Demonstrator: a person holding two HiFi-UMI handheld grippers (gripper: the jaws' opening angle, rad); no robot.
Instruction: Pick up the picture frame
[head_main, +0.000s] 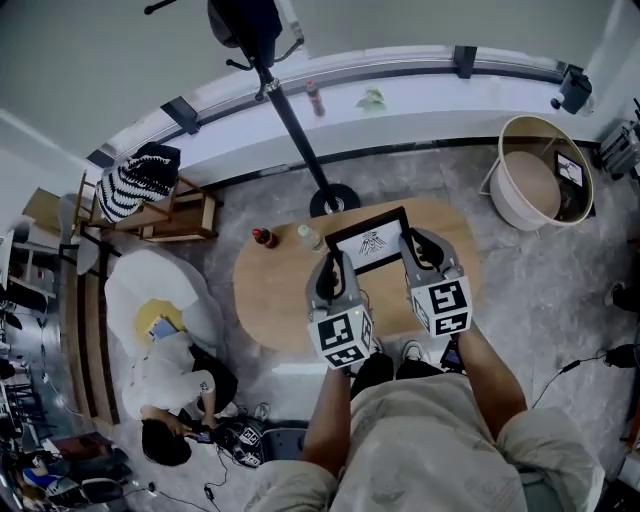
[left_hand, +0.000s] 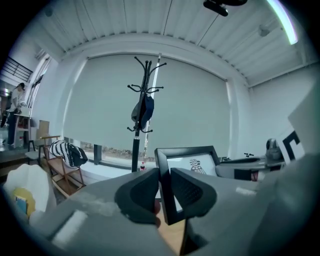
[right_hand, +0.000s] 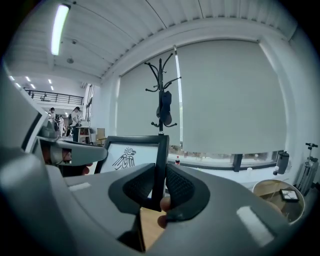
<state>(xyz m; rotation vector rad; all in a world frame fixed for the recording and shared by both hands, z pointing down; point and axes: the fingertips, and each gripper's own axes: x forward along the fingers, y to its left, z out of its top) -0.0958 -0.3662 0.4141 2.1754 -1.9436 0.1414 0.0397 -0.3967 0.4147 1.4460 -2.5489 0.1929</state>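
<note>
Head view: frame (head_main: 369, 243) (clamped) between jaws.

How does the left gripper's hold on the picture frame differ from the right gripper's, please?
The left gripper clamps the left side bar of the picture frame; the right gripper clamps its right side bar. In the head view the right gripper reaches farther from the person than the left gripper. Both have jaws shut on the frame's black border.
</note>
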